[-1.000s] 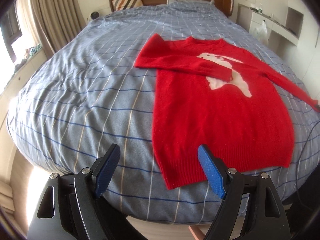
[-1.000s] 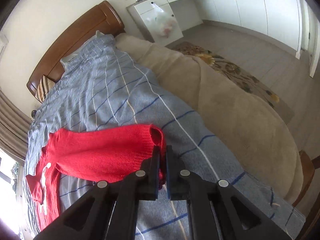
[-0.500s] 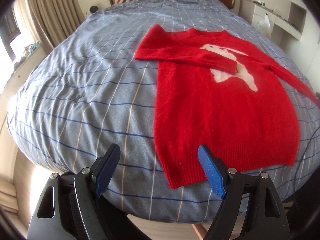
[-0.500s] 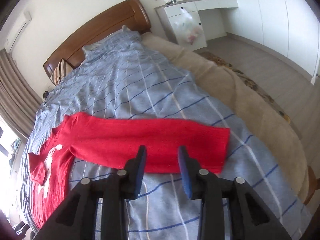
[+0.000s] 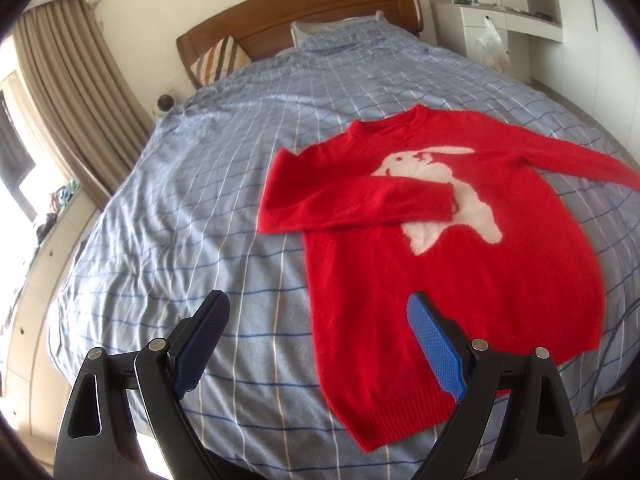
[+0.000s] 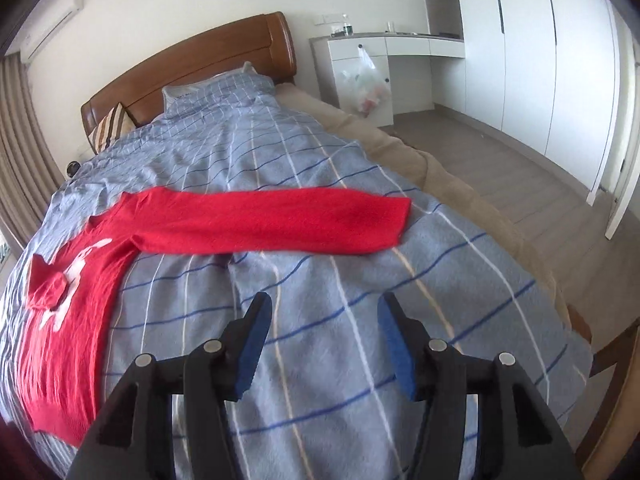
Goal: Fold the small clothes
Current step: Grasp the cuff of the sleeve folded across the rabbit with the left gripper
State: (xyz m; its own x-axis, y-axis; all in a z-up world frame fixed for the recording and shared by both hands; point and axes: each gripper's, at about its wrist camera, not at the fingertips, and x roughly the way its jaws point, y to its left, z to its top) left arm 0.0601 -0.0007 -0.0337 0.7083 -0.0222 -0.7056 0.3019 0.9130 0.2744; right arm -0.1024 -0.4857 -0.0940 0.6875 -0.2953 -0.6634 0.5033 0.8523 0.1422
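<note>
a bedroom with pale walls: a bed [image 5: 168, 208] under a blue checked cover fills both views, its wooden headboard [image 5: 304, 8] at the far end with a striped cushion [image 5: 218, 62] leaning at the head corner. brown curtains [image 5: 76, 92] hang along one side, and a white desk [image 6: 376, 46] with a plastic bag [image 6: 366, 84] hanging from it stands by the opposite head corner, next to tall white wardrobe doors [image 6: 532, 52].

a red sweater [image 5: 440, 272] with a white animal shape on the chest lies flat on the cover, neck toward the headboard, its ribbed hem close to the foot edge of the bed. one sleeve [image 5: 352, 204] is folded across the chest and partly covers the white shape. the other sleeve [image 6: 272, 222] lies stretched straight out sideways, its cuff ending short of the bed's side edge, where a tan sheet shows.

the left gripper [image 5: 316, 320] hangs above the foot edge, its jaws spread wide and opening further, gripping nothing; the sweater's hem corner shows through the gap but lies below on the cover. the right gripper [image 6: 324, 316] is over bare cover, nearer the foot than the stretched sleeve, apart from it, its jaws about half spread and opening, nothing between them.
</note>
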